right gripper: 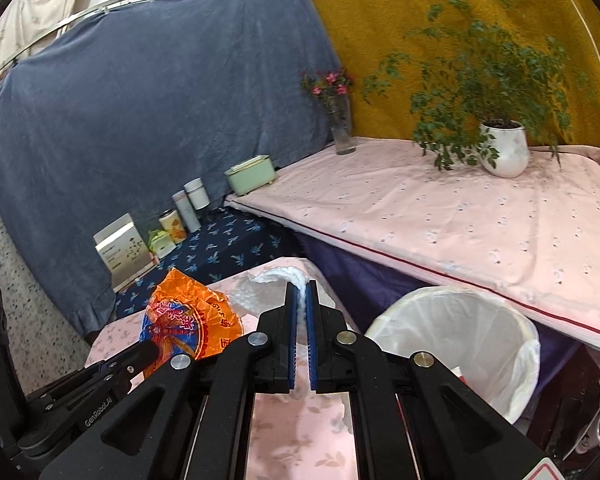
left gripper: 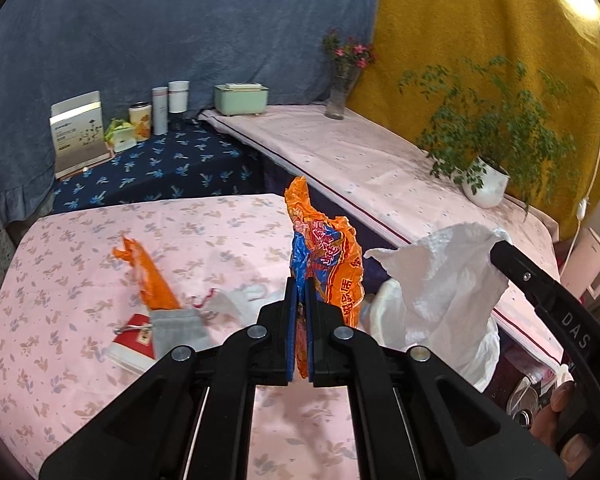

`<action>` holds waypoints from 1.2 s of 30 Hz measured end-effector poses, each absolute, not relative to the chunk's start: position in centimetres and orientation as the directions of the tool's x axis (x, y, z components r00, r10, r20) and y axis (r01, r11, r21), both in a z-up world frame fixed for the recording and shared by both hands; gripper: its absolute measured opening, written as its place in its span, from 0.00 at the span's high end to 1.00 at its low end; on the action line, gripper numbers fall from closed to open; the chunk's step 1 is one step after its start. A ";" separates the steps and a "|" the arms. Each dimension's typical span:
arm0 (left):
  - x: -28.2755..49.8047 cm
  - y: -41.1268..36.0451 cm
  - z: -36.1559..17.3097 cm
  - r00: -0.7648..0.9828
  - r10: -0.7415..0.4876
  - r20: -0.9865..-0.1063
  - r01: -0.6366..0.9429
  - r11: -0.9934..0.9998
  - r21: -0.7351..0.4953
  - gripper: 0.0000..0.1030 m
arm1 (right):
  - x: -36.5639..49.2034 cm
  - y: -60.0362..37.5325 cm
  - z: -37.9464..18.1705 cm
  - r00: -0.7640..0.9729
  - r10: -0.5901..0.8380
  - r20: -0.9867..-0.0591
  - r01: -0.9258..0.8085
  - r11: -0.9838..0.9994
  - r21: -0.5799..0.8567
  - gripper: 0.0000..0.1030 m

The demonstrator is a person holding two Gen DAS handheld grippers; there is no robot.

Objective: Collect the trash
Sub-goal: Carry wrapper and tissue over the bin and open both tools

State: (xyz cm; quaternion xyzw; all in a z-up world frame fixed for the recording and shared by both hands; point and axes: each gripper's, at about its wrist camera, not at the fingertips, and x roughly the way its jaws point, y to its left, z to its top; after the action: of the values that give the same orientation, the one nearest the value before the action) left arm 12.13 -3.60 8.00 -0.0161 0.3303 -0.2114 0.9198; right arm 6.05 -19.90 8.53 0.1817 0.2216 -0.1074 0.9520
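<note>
The left tongs [left gripper: 300, 292] are clamped on a crumpled orange and blue plastic snack wrapper [left gripper: 324, 256], which stands up out of the blue pads above the table [left gripper: 80, 240], a low surface draped in a pink cloth with a faded leaf print. The right tongs [right gripper: 302, 296] are pinched tight on a crumpled white paper tissue [right gripper: 276, 280]; in the left wrist view the tissue hangs just right of the wrapper, over the table's right edge. Below and to the right of the right tongs stands a round bin lined with a white plastic bag [right gripper: 460, 332], its mouth open, between the table and a higher shelf covered in pale pink cloth [right gripper: 440, 220]. On the table left of the left tongs lie a torn orange wrapper strip [left gripper: 148, 272], a small grey drawstring pouch [left gripper: 176, 328] and a red and white packet [left gripper: 134, 338] partly beneath it. Beyond the tongs a lower ledge with a dark blue floral cloth [left gripper: 160, 168] carries a white box [left gripper: 80, 132], a printed tin [left gripper: 140, 120] and two pale cylinders [left gripper: 170, 104]. A mint green box [left gripper: 242, 98], a glass vase of pink flowers [left gripper: 342, 80] and a white pot with a leafy green plant [left gripper: 486, 184] stand on the shelf. A blue-grey drape [left gripper: 160, 28] and a mustard yellow drape [left gripper: 480, 20] form the backdrop.
</note>
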 end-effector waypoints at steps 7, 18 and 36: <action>11.5 -7.2 7.7 0.668 -0.428 -0.609 0.430 0.890 -0.153 0.97 | 4.9 -23.1 8.0 0.866 -0.171 -0.469 0.336 0.895 0.293 0.95; 10.9 -12.5 5.9 0.596 -0.475 -0.648 0.517 0.844 -0.143 0.97 | 4.0 -27.5 6.3 0.839 -0.223 -0.496 0.409 0.860 0.304 0.95; 11.0 -16.6 2.6 0.545 -0.486 -0.683 0.534 0.829 -0.164 0.53 | 2.8 -30.8 2.2 0.760 -0.307 -0.572 0.520 0.815 0.254 0.50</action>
State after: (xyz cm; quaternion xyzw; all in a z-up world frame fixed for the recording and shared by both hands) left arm 10.95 -16.65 2.57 0.0318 0.3785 -0.2903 0.8783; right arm 2.79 -30.81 2.20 0.2036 0.2622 -0.2258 0.9158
